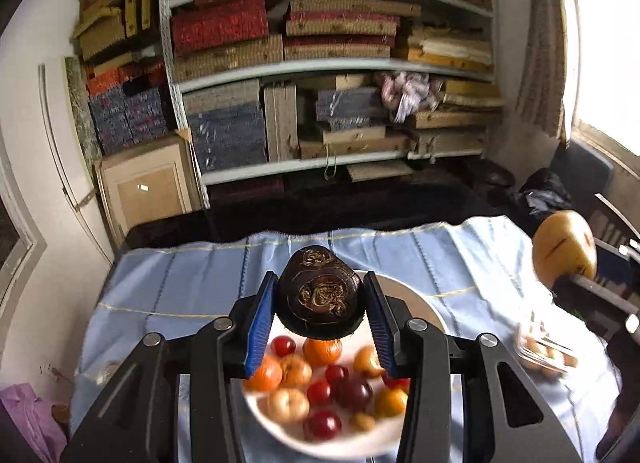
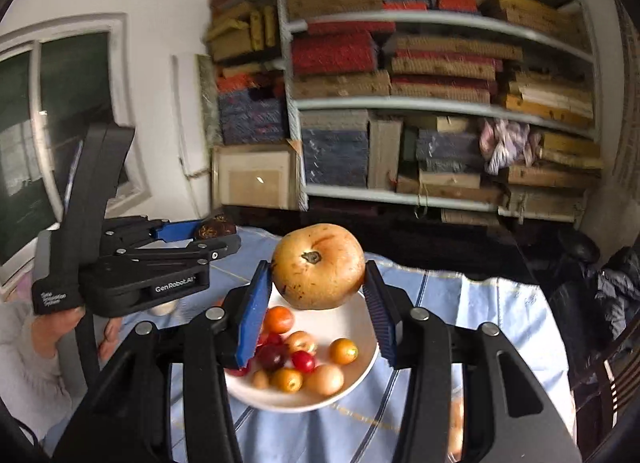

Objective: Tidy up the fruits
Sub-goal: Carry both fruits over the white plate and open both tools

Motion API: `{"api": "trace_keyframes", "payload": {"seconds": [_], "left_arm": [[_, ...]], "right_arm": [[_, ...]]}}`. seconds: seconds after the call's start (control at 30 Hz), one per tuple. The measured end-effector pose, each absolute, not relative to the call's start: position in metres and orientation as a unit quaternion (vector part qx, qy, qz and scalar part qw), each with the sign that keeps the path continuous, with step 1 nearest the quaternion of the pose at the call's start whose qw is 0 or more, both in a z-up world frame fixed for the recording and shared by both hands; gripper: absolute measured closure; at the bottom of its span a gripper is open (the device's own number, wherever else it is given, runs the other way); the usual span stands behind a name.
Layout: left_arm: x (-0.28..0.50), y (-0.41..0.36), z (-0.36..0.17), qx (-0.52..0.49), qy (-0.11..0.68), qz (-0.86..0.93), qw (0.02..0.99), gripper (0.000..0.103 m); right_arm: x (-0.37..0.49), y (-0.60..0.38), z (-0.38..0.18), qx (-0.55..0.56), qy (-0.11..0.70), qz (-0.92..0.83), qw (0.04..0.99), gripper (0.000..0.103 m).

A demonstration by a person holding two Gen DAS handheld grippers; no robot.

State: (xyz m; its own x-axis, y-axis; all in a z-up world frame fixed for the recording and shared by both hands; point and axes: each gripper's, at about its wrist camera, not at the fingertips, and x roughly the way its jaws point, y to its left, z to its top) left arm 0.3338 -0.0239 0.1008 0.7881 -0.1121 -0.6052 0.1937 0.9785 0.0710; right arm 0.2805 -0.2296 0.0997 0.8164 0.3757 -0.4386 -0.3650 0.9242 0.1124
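A dark brown-purple fruit (image 1: 320, 295) with rough gold patches hangs above the white plate (image 1: 416, 295), and my left gripper (image 1: 320, 303) is shut on it. In the right wrist view a large tan-yellow round fruit (image 2: 318, 267) is clamped in my right gripper (image 2: 318, 291), also held over the white plate (image 2: 344, 323). The plate carries several small fruits (image 1: 320, 379): orange, red, yellow and dark ones. The tan fruit (image 1: 564, 251) shows at the right edge of the left wrist view. The left gripper (image 2: 216, 229) with its dark fruit appears at the left of the right wrist view.
A light blue cloth (image 1: 192, 283) covers the table. A clear plastic box (image 1: 544, 351) with small fruits lies at the right of the plate. Shelves (image 1: 328, 71) packed with boxes fill the back wall. A person's hand (image 2: 60, 327) holds the left gripper's handle. Dark chair (image 2: 600, 375) at right.
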Motion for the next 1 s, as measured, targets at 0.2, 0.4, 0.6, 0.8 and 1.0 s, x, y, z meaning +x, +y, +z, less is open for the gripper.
{"api": "trace_keyframes", "payload": {"seconds": [0.2,0.4,0.6,0.8,1.0], "left_arm": [[0.401,-0.021,0.042,0.042,0.381,-0.075,0.921,0.059],[0.437,-0.014,-0.005,0.029,0.432,-0.071,0.899,0.059],[0.444,-0.016,-0.023,0.041,0.449,-0.065,0.891,0.059],[0.449,-0.014,-0.033,0.049,0.464,-0.047,0.883,0.059],[0.452,-0.009,-0.039,0.044,0.469,-0.040,0.881,0.059]], "right_arm": [[0.353,-0.204,0.038,0.017,0.301,0.194,0.933,0.057],[0.400,-0.182,-0.012,0.019,0.361,0.202,0.910,0.057],[0.425,-0.175,-0.045,0.016,0.398,0.193,0.897,0.057],[0.431,-0.172,-0.061,0.011,0.415,0.189,0.890,0.057],[0.435,-0.169,-0.068,0.008,0.420,0.188,0.888,0.057]]}}
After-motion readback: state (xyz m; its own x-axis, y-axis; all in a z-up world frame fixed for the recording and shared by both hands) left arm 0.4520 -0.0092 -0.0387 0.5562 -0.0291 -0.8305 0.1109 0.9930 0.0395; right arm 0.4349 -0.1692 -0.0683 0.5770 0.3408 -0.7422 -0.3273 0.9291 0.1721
